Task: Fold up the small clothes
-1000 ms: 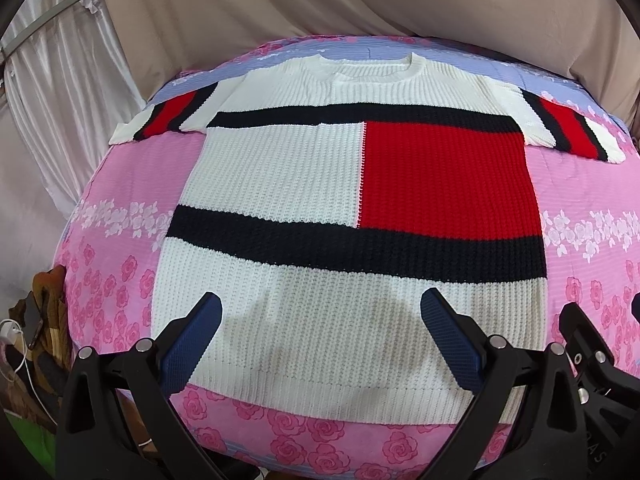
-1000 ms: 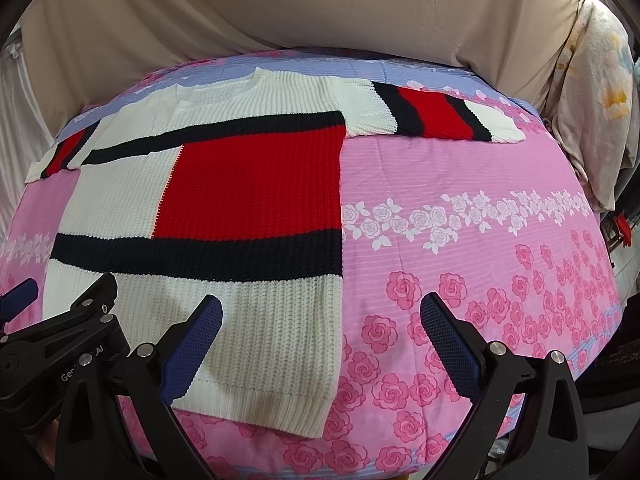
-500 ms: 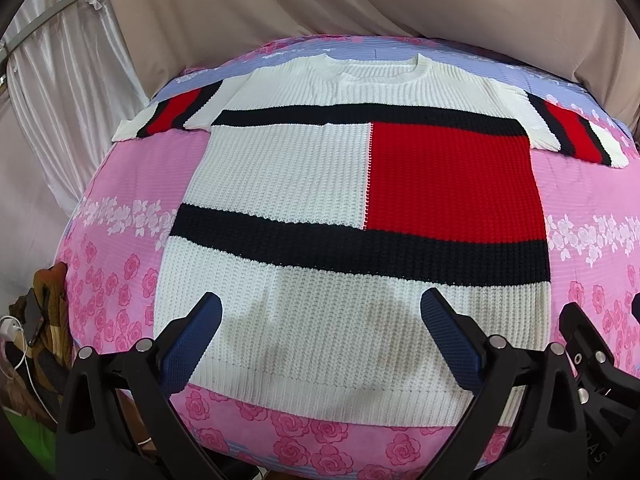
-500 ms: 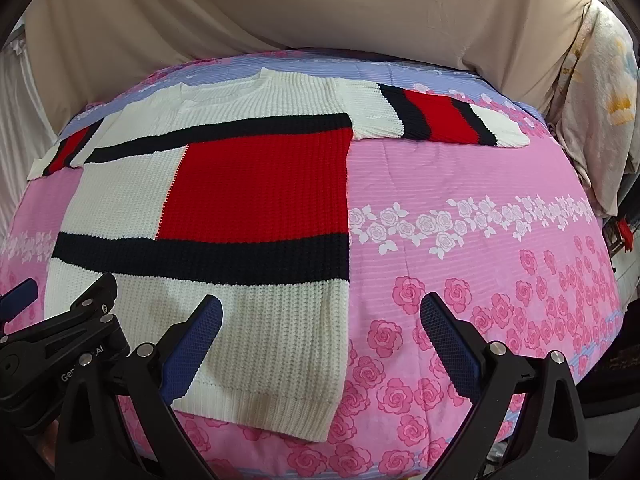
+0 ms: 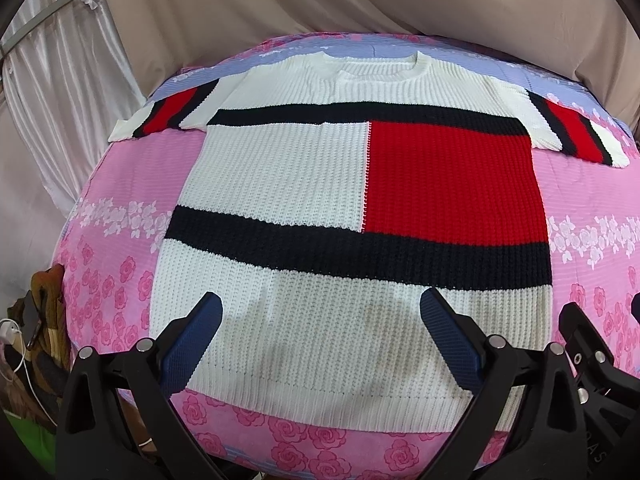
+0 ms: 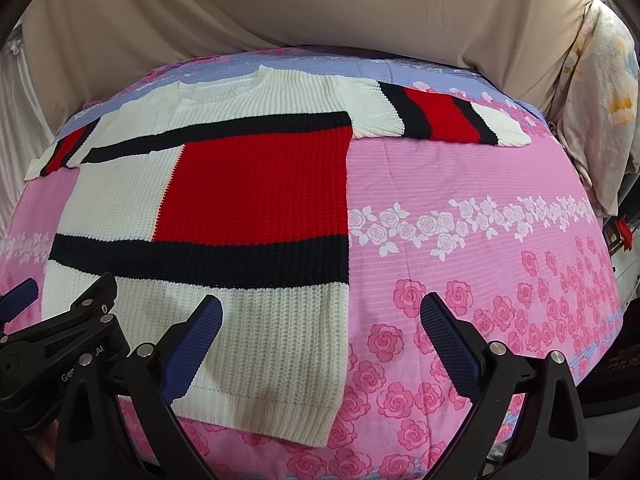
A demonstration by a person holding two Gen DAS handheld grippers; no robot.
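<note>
I've eased both tongs (image 5: 320, 336) (image 6: 320, 336) back slightly — spread, empty — sweater (image 5: 352, 216) flat on the bed (image 6: 480, 208), folding unstarted.

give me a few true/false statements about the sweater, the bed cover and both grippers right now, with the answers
1. The white knit sweater with red block and navy stripes lies flat and unfolded on the pink rose-print bed cover. True.
2. The left gripper is clamped on the sweater's hem. False: its jaws stand wide open, holding nothing, above the lower white panel.
3. Both short sleeves are spread outward, each with a red band between navy stripes. True.
4. The right gripper is shut on a sleeve. False: it is open, with one fingertip over the sweater's lower corner and the other over bare cover.
5. The sweater's neckline points toward the grippers. False: the neckline is at the far end; the ribbed hem is nearest.
</note>
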